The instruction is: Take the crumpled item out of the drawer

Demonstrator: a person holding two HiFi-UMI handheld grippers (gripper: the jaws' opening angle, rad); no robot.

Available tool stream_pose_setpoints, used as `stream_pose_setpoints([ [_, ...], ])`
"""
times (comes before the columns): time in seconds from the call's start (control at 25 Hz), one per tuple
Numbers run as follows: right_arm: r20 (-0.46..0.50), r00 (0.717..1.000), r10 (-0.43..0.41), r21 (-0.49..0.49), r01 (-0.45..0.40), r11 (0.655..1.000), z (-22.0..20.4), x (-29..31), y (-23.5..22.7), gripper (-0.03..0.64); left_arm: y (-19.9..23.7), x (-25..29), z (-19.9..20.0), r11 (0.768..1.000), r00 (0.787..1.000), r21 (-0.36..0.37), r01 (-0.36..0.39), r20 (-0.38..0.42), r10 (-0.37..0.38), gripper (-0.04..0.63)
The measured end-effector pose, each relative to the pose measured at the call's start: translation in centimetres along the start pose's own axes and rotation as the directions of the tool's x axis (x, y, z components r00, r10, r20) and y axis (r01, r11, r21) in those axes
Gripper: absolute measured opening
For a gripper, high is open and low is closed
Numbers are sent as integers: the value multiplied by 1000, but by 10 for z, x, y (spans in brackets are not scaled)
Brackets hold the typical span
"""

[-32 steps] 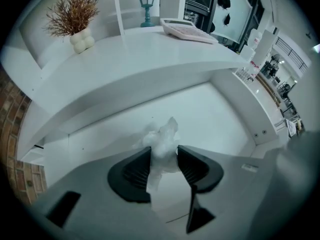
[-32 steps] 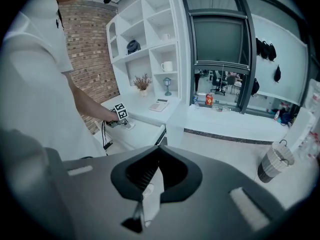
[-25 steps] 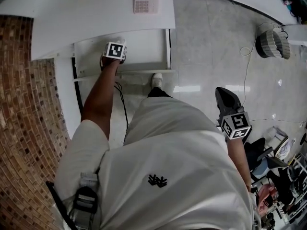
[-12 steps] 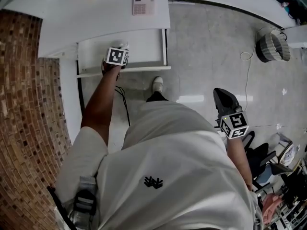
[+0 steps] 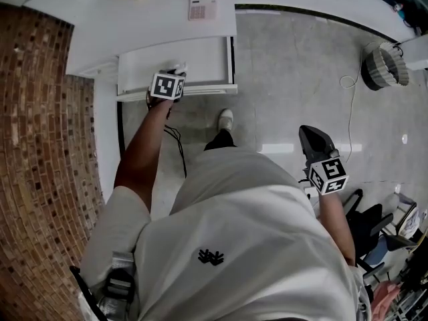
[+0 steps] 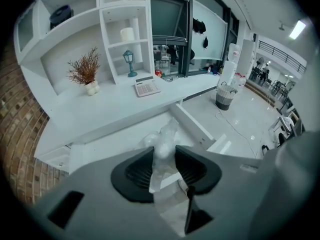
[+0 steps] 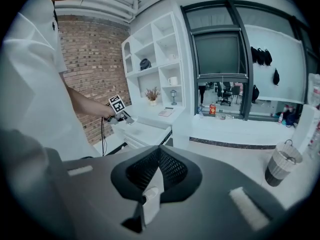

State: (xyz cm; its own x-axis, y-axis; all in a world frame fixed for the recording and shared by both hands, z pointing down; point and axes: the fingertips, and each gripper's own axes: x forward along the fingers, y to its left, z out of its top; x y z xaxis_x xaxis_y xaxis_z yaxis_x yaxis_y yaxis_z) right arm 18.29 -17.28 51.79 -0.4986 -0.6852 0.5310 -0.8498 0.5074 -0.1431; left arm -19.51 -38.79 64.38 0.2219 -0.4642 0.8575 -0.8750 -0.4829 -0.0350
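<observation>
The white drawer (image 5: 204,57) stands pulled out under the desk. My left gripper (image 5: 176,69) hangs over its front edge, and its jaws are closing with both pads pressing on the crumpled item (image 5: 180,65). In the left gripper view the crumpled item (image 6: 165,138) is a clear, whitish plastic wad that sticks up between the jaws of my left gripper (image 6: 164,157), above the drawer (image 6: 115,143). My right gripper (image 5: 311,135) is held low at the person's right side, far from the drawer. In its own view my right gripper (image 7: 159,152) is shut with nothing in it.
A calculator (image 5: 202,7) lies on the white desk top (image 5: 134,25) behind the drawer. A brick wall (image 5: 47,146) runs along the left. A wire basket (image 5: 383,64) stands on the tiled floor at far right. The person's shoe (image 5: 225,119) is just below the drawer.
My left gripper has drawn back from the middle of the drawer to its front edge, with the white wad at its tips. The right gripper has hardly moved.
</observation>
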Motion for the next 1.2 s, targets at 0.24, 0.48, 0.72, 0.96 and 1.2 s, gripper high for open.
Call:
stream_pose_setpoints([
  [0.24,25,1000,4,11,-5,1000,-16,-26,3,12,-36,-36,-9,1000,999,26,-1,32,1,138],
  [0.48,40,999,28,-2,-28,1000,-32,-49,20,12,-74,-74,-14,999,995,50,17,98,-22,135],
  [0.72,47,998,45,-5,-44,999,-50,-67,28,12,-122,-110,-11,995,983,81,55,170,-68,133],
  [0.96,64,997,51,-15,-50,999,-57,-82,34,12,-164,-146,-12,990,969,111,92,220,-115,132],
  [1.2,70,996,59,-12,-58,998,-67,-97,37,12,-204,-176,-17,981,958,154,115,244,-150,130],
])
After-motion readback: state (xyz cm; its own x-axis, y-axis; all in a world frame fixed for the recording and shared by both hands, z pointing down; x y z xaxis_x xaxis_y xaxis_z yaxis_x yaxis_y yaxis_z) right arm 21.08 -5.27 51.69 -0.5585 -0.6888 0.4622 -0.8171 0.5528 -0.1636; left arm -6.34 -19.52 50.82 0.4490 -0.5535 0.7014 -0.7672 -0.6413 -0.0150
